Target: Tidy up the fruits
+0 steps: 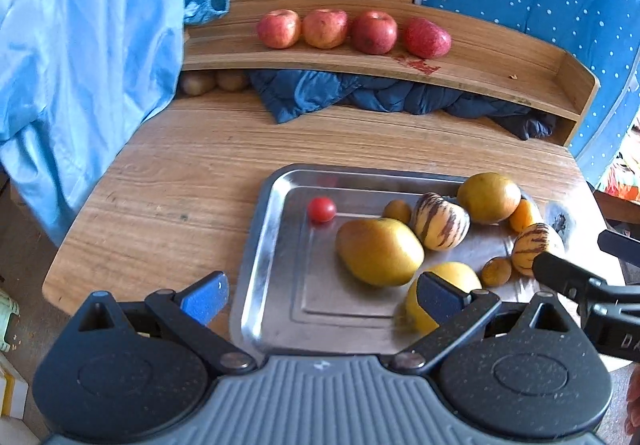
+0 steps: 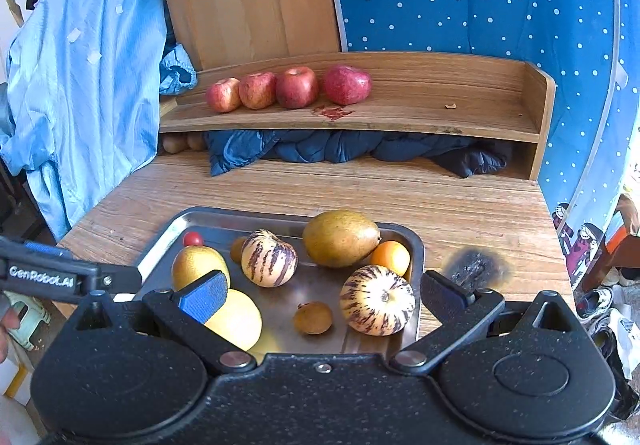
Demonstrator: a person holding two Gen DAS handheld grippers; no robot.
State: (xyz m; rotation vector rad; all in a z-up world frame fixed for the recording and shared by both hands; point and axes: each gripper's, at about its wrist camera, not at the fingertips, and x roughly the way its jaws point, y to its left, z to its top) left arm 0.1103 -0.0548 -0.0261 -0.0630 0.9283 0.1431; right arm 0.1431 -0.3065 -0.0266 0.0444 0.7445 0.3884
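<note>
A steel tray (image 1: pixel 276 229) (image 2: pixel 164 241) on the wooden table holds mixed fruit: two mangoes (image 1: pixel 378 251) (image 2: pixel 340 238), two striped pepino melons (image 1: pixel 440 221) (image 2: pixel 377 300), an orange (image 2: pixel 391 257), a cherry tomato (image 1: pixel 321 209), small brown fruits (image 2: pixel 312 318) and a yellow fruit (image 2: pixel 236 319). Several red apples (image 1: pixel 326 28) (image 2: pixel 297 87) stand in a row on the raised shelf (image 1: pixel 500 61). My left gripper (image 1: pixel 320 295) is open over the tray's near edge. My right gripper (image 2: pixel 322 297) is open above the tray, with the nearer pepino melon and a brown fruit between its fingers.
A light blue garment (image 1: pixel 80 57) hangs at the left. A dark blue padded cloth (image 1: pixel 360 93) is stuffed under the shelf, beside brown fruits (image 1: pixel 196 83). A red stain (image 2: pixel 333 111) marks the shelf. A burn mark (image 2: pixel 476 265) is right of the tray.
</note>
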